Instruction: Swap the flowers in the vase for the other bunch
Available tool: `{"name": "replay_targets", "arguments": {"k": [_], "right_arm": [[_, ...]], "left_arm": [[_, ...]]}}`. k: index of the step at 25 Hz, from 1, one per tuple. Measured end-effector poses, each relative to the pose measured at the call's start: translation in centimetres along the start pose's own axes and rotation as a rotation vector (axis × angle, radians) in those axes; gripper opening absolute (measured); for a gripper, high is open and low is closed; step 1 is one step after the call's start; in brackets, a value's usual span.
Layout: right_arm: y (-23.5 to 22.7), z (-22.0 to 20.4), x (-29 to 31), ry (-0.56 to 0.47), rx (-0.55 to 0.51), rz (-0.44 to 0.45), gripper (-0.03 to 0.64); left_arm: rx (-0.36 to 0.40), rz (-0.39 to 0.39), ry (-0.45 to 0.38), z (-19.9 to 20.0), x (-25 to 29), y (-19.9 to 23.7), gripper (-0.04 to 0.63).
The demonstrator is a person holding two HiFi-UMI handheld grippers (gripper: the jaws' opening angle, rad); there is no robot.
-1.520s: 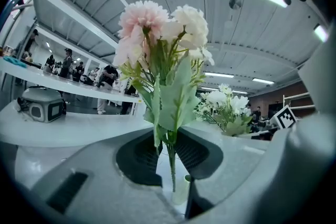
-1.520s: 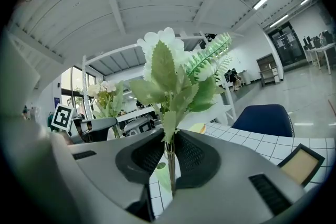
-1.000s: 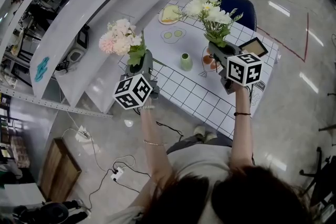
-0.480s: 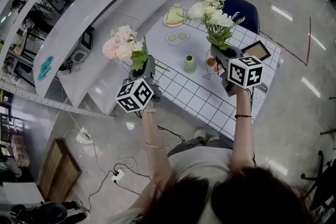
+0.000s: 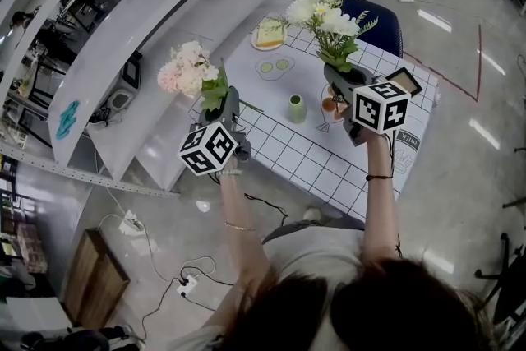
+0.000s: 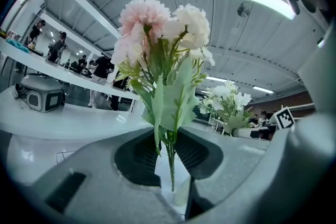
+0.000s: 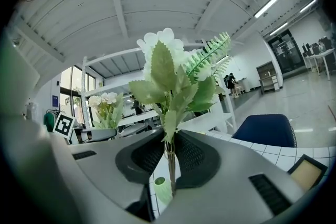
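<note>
A small green vase [image 5: 297, 108] stands empty on the grid-patterned table [image 5: 304, 156]. My left gripper [image 5: 220, 101] is held up over the table's left edge and is shut on the stems of a pink and cream bunch [image 5: 187, 66]. In the left gripper view the bunch [image 6: 157, 39] rises upright from between the jaws of the left gripper [image 6: 170, 165]. My right gripper [image 5: 341, 78] hovers right of the vase, shut on a white bunch with green leaves [image 5: 323, 12]. In the right gripper view the stems of that bunch [image 7: 173, 76] are pinched in the right gripper [image 7: 170, 160], and the vase [image 7: 161, 189] shows below.
A plate with bread [image 5: 268, 32] sits at the table's far side, and a dark framed picture [image 5: 403, 80] at its right corner. A blue chair [image 5: 374, 12] stands behind the table. White curved shelves [image 5: 164, 37] run along the left.
</note>
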State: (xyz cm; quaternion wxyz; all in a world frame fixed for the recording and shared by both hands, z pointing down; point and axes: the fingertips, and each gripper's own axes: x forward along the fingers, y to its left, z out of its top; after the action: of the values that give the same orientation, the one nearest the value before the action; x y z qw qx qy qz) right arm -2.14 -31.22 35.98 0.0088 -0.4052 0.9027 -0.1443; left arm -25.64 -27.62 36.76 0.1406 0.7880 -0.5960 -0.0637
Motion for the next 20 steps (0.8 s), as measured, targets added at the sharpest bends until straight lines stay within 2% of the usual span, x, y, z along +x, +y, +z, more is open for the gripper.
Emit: {"name": "replay_targets", "arguments": {"k": [20], "right_arm": [[1.9,-1.2,5.0,-0.066,0.046,0.064,0.055]], "left_arm": [[-0.018,-0.015,0.064,-1.8,1.2,2.5,0.077]]}}
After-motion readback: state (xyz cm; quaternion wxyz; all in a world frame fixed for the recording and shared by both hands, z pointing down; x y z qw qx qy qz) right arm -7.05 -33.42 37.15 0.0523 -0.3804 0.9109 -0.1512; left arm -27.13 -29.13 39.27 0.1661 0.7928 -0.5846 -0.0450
